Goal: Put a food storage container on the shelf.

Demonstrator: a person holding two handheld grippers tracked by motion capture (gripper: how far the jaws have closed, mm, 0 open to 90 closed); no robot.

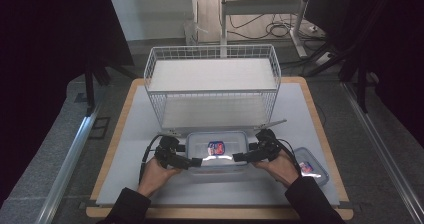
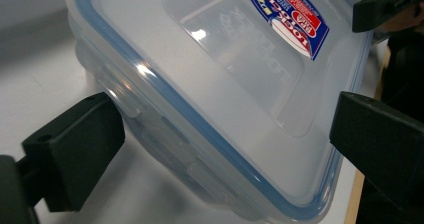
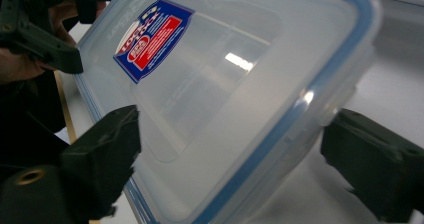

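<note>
Grey matting covered the worktop, where a lidded clear container lay in front of a wire basket. It was straddled at each end by the left gripper and right gripper, jaws spread, not clamping. Squeezing both ends evenly was judged the next need before lifting.

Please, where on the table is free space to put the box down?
Free: the white mat left of the box, and the strip before the hands. Crowded: the basket stands close behind; a smaller box lies at right.
</note>
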